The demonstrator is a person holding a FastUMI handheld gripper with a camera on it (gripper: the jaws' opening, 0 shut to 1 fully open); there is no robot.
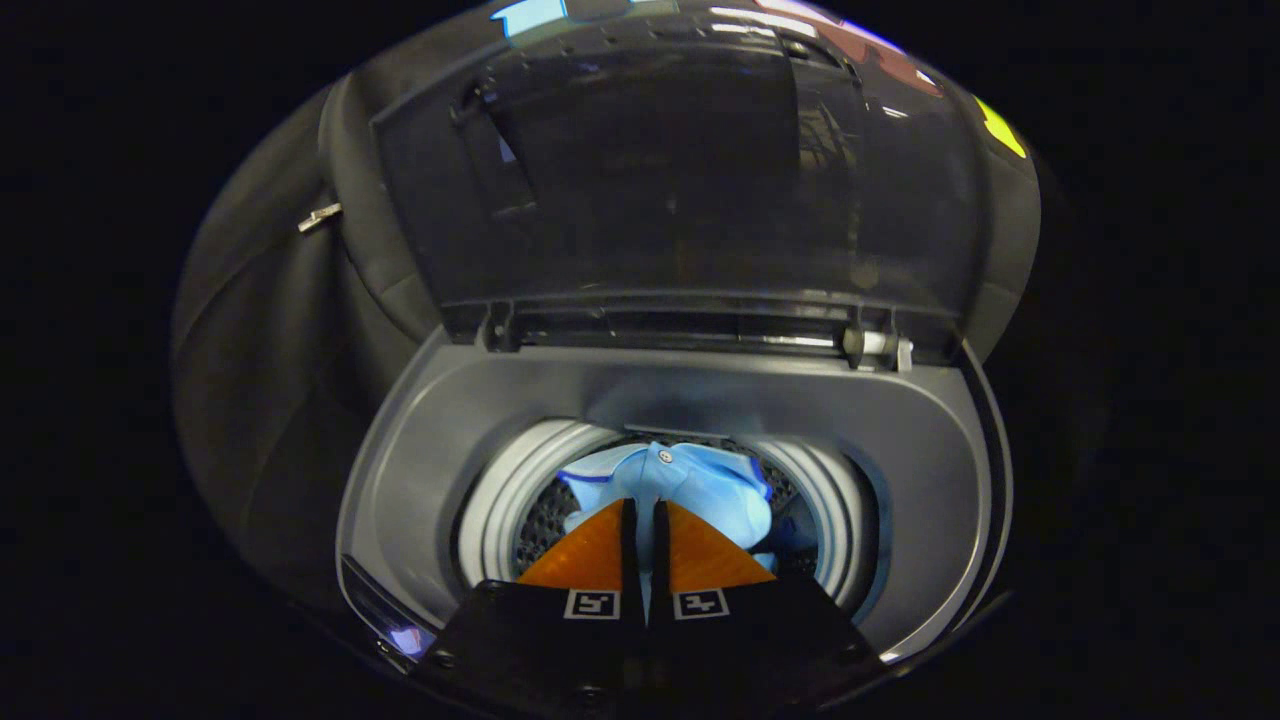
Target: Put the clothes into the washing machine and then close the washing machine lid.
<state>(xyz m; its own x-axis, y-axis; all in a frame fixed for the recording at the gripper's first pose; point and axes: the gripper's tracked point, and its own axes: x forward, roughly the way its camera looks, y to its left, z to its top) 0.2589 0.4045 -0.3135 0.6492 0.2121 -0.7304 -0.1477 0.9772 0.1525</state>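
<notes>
The gripper (641, 510) was positioned directly above the mouth of the washing machine (420, 470), pointing down into the drum (510, 490). Its two fingers (590, 555) stood nearly together, with only a narrow slit between them. Light blue cloth showed through that slit, but whether both fingers actually pressed on the fabric could not be determined from this angle.

The clothes (700, 485) — a light blue garment with a darker blue trim line and a small round button or snap — lay inside the drum, just ahead of the fingertips and partly hidden behind them. The garment filled most of the visible drum opening. Perforated metal drum wall was visible to the left and right of the cloth, and a pale plastic ring surrounded the drum mouth.

The washing machine lid (680, 170) stood raised and open beyond the drum, tilted back on its hinges (870, 345) at the rear edge of the grey top panel. The lid was dark and translucent, with faint reflections on its surface.

A dark fabric surface with a seam and a small metal zipper pull (318, 216) lay behind and to the left of the machine.
</notes>
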